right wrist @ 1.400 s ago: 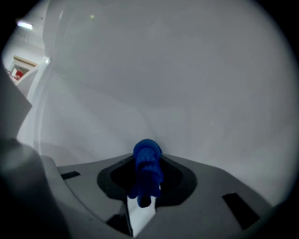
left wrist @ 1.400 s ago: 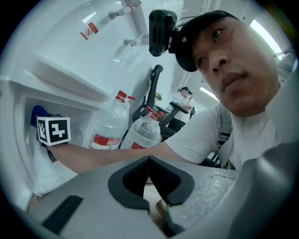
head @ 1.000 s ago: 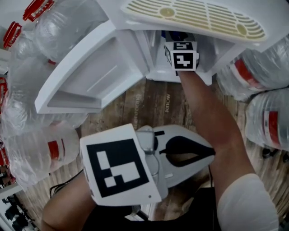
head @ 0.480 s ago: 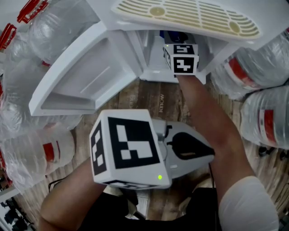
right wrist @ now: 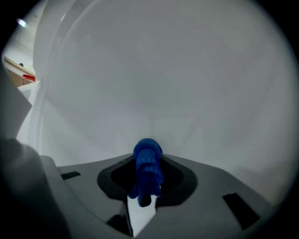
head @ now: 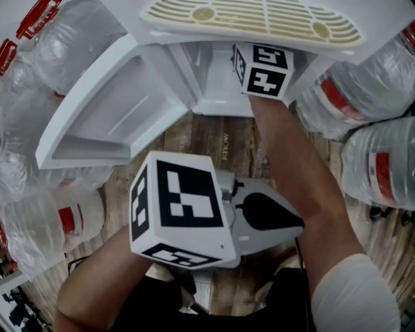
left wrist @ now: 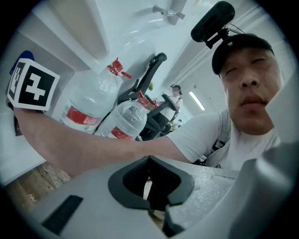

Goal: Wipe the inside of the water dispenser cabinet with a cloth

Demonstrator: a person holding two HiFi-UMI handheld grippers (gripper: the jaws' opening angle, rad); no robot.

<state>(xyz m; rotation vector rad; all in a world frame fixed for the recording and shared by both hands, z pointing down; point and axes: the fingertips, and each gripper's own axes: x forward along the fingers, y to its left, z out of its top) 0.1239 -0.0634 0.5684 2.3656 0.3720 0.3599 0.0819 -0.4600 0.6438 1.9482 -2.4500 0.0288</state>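
The white water dispenser cabinet (head: 217, 87) stands at the top of the head view, seen from above. Its door (head: 117, 110) is swung wide open to the cabinet's left. A cream slotted drip tray (head: 253, 16) sits on the dispenser just above the cabinet opening. Big clear water bottles with red labels crowd both sides of the cabinet, some to its left (head: 52, 220) and some to its right (head: 382, 168). A wooden floor (head: 207, 146) shows in front of the cabinet.

The left gripper (head: 292, 224) is held well in front of the cabinet, over the floor and close to the person's body, with its marker cube turned up toward the head camera. In its own view its jaws (left wrist: 149, 184) are pressed together at the tips with nothing between them, and they point away from the cabinet toward the person's right arm and two bottles (left wrist: 88, 105) beyond it.

The right gripper (head: 262, 68) reaches into the cabinet opening. Only its marker cube and the forearm behind it show from above, at the cabinet's front edge. In its own view its jaws (right wrist: 147, 179) pinch a bunched blue cloth (right wrist: 147, 168), which stands up between them inside the cabinet, facing a plain white inner wall (right wrist: 163, 84). Whether the cloth touches that wall cannot be made out.
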